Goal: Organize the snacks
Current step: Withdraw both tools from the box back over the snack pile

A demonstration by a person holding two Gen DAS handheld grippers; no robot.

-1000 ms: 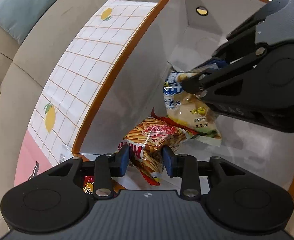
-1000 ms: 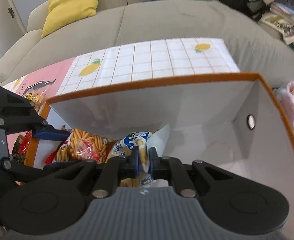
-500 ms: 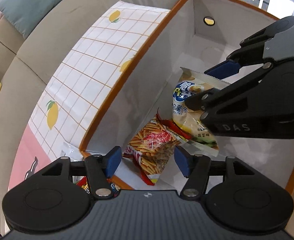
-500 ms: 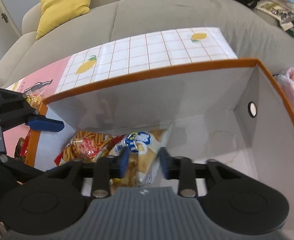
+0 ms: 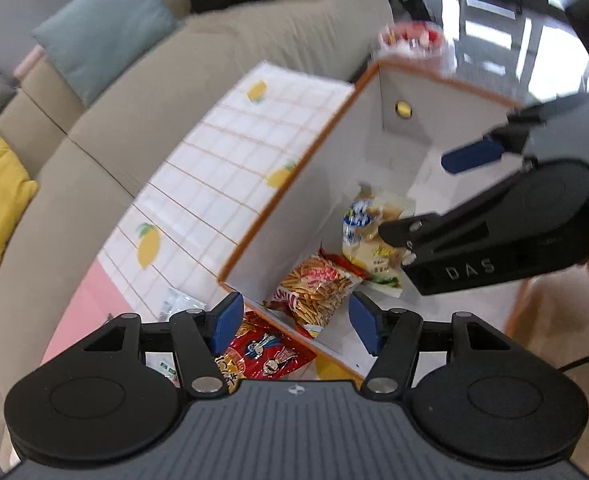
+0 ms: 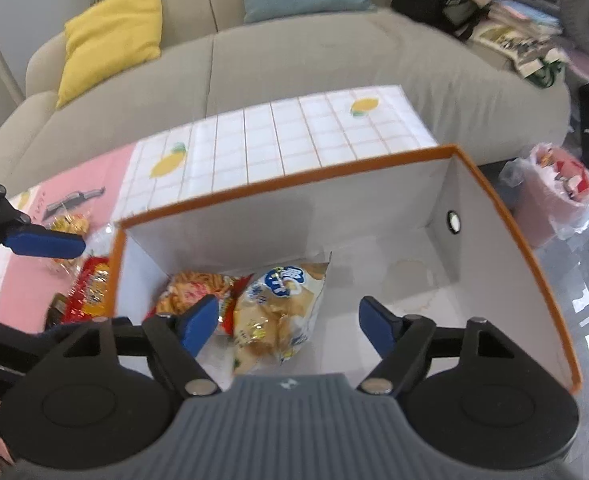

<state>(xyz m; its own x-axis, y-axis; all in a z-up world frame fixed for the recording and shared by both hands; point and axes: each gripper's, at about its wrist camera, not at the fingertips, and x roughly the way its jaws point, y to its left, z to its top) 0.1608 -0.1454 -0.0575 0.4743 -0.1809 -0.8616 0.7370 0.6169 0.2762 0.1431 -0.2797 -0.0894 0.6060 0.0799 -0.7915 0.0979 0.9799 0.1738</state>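
A white box with an orange rim (image 5: pixel 286 184) (image 6: pixel 506 216) stands on the table. On its floor lie an orange bag of snack sticks (image 5: pixel 318 284) (image 6: pixel 198 288) and a pale bag with a blue logo (image 5: pixel 370 236) (image 6: pixel 282 312), side by side. My left gripper (image 5: pixel 294 322) hangs open above the box's near corner, nothing between its blue pads. My right gripper (image 6: pixel 288 324) is above the pale bag, its jaws opening, the bag lying free below them. A red snack bag (image 5: pixel 262 356) (image 6: pixel 90 292) lies outside the box.
A tablecloth with a lemon grid and pink area (image 6: pixel 278 140) covers the table. More small packets (image 6: pixel 66 226) lie left of the box. A beige sofa (image 6: pixel 334 60) with yellow and teal cushions runs behind. A pink bagged bin (image 6: pixel 562 196) stands to the right.
Both grippers let go of their bags and opened. Both rose away from the box floor. The two bags now lie loose in the box.
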